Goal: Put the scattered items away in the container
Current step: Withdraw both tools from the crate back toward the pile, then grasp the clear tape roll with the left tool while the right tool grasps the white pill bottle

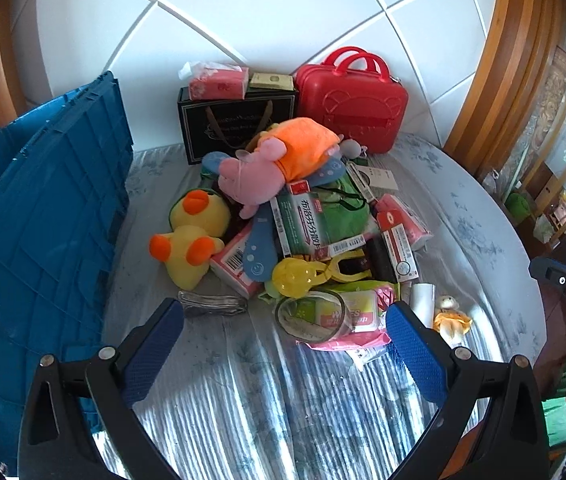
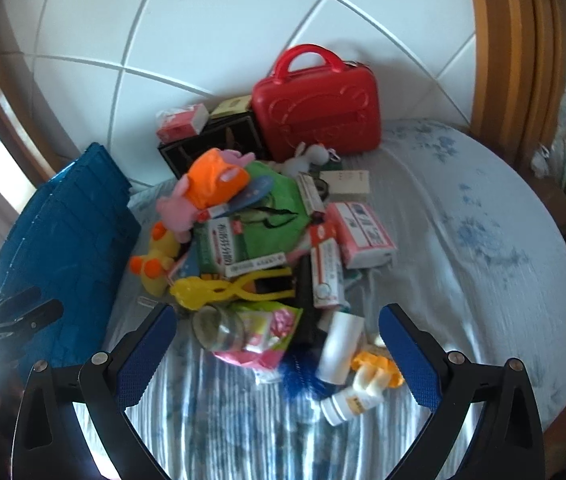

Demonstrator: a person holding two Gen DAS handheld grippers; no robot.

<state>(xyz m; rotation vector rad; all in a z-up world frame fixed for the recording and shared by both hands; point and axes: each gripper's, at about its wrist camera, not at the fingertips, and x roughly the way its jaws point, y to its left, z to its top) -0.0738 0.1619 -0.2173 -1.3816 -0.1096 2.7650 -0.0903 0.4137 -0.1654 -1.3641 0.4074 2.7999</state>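
Left wrist: your left gripper (image 1: 284, 322) hangs released and empty over the table (image 1: 483, 216); the blue crate (image 1: 43, 216) stands at its left edge. Right wrist: your right gripper (image 2: 276, 328) is released too, above the toy pile (image 2: 251, 232) mid-table.

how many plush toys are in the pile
3 clearly: a yellow duck at the pile's left edge near the blue crate, a pink and orange pig on top, and a small doll at the front right. Others may be buried.
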